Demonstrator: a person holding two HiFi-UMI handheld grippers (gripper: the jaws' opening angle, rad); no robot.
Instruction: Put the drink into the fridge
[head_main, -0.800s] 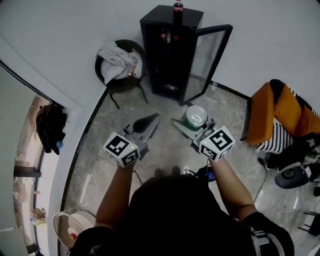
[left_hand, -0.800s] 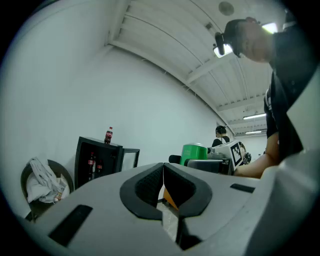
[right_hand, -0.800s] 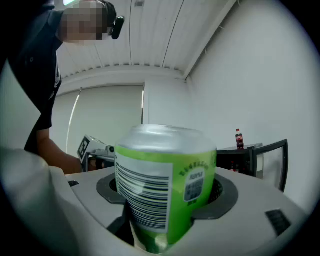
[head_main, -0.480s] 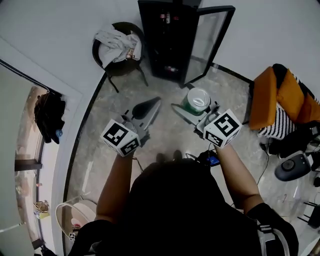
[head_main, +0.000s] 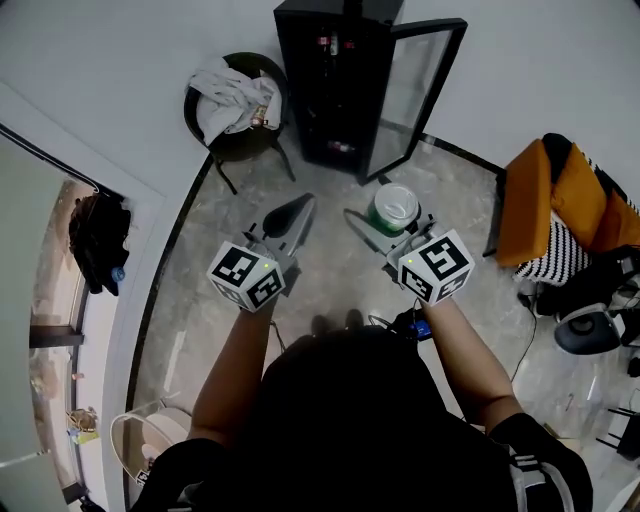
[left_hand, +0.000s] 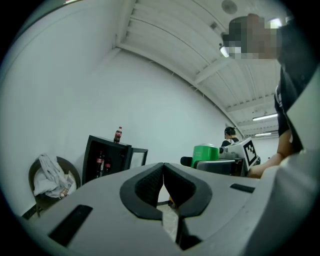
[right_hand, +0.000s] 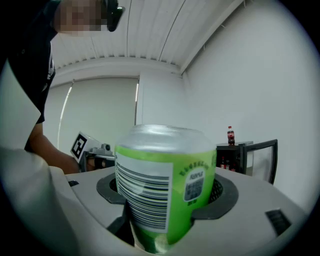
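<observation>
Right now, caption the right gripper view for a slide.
Right gripper holds a green can, open fridge ahead at right.

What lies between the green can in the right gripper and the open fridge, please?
Only bare grey floor, as the head view shows; the green can sits clamped in the right gripper, facing the fridge.

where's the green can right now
Head view, right of centre: the can is gripped in the right claw, in front of the open fridge.
</observation>
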